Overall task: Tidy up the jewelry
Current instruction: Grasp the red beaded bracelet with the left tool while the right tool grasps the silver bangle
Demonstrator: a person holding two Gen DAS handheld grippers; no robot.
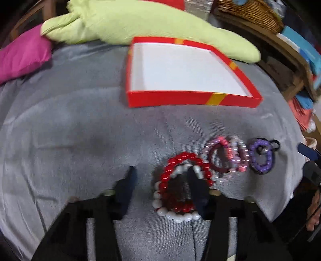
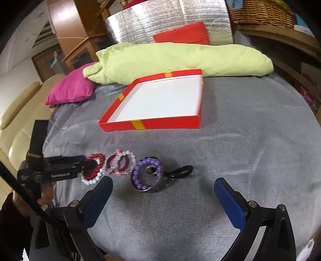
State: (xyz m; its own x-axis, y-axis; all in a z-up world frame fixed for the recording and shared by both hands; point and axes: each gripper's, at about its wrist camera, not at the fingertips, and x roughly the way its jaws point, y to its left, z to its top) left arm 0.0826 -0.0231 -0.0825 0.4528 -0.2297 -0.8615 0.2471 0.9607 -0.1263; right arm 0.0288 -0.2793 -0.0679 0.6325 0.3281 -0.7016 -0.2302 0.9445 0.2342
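A row of bead bracelets lies on the grey bedspread. At the left end are a red bead bracelet (image 1: pixel 186 160) and a white bead bracelet (image 1: pixel 176 215), overlapping; they also show in the right wrist view (image 2: pixel 94 176). Beside them lie pink and maroon bracelets (image 1: pixel 226 156), then a purple bead bracelet (image 1: pixel 260 156) (image 2: pixel 146 174) inside a metal bangle, with a black hair tie (image 2: pixel 180 170). My left gripper (image 1: pixel 160 176) is open, its right finger inside the red and white rings. My right gripper (image 2: pixel 162 186) is open and empty, just short of the purple bracelet. The red box (image 1: pixel 190 98) (image 2: pixel 152 123), white inside, lies open beyond.
A light green pillow (image 2: pixel 180 60) and a pink cushion (image 2: pixel 70 90) lie at the far side of the bed. A wicker basket (image 2: pixel 260 12) and wooden shelves stand at the right. A cream sofa (image 2: pixel 18 120) is at the left.
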